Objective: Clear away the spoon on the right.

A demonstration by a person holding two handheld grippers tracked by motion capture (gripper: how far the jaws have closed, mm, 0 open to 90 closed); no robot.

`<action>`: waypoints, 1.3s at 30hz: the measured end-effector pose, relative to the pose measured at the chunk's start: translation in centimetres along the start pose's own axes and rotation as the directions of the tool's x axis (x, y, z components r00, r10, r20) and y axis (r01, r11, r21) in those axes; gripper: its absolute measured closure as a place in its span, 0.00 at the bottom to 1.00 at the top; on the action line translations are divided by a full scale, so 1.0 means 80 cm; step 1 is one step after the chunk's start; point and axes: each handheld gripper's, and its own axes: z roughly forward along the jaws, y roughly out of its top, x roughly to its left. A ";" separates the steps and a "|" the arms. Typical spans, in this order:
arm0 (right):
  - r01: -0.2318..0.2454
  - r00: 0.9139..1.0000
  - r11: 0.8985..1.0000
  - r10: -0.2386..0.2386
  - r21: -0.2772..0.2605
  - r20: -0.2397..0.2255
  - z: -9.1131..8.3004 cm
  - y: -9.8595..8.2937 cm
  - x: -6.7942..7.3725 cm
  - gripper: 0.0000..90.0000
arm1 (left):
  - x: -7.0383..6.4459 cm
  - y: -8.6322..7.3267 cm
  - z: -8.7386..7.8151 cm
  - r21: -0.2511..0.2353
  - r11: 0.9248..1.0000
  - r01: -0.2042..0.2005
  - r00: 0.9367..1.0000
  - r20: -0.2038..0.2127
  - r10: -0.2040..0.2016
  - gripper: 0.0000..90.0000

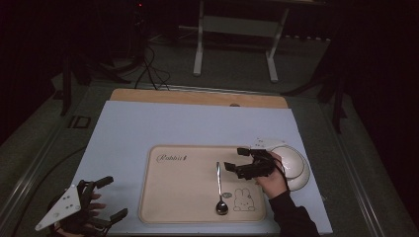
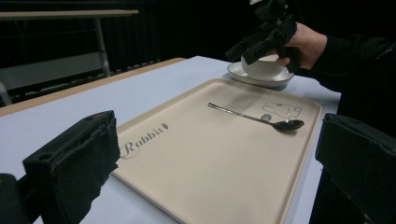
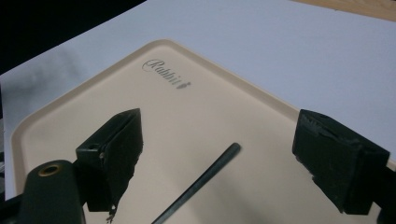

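A metal spoon (image 1: 220, 190) lies on the beige "Rabbit" tray (image 1: 173, 197), its bowl near the rabbit drawing and its handle pointing away from me. My right gripper (image 1: 236, 159) hovers open just right of the handle tip, over the tray's right part. In the right gripper view the spoon handle (image 3: 201, 182) lies between the spread jaws. My left gripper (image 1: 114, 197) is open at the table's front left corner, off the tray. From the left gripper view I see the spoon (image 2: 261, 119) and the tray (image 2: 210, 158) ahead.
A white bowl on a saucer (image 1: 294, 165) stands just right of the tray, behind my right hand; it appears as the bowl (image 2: 261, 67) in the left gripper view. A pale blue mat (image 1: 163, 123) covers the wooden table. A metal stand (image 1: 237, 29) is beyond the table.
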 end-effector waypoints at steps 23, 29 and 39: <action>-0.001 0.995 0.999 0.005 -0.043 0.101 -0.048 -0.046 0.026 0.18 | -0.002 0.001 -0.001 -0.002 1.000 -0.003 1.000 0.007 0.003 0.00; -0.005 0.994 0.999 0.010 -0.050 0.112 -0.061 -0.060 0.032 0.18 | -0.001 0.000 -0.001 -0.004 1.000 0.000 1.000 0.007 0.000 0.00; -0.001 0.987 1.000 0.006 -0.030 0.158 -0.075 -0.082 0.038 0.18 | -0.001 0.000 -0.001 -0.004 1.000 0.000 1.000 0.009 0.000 0.00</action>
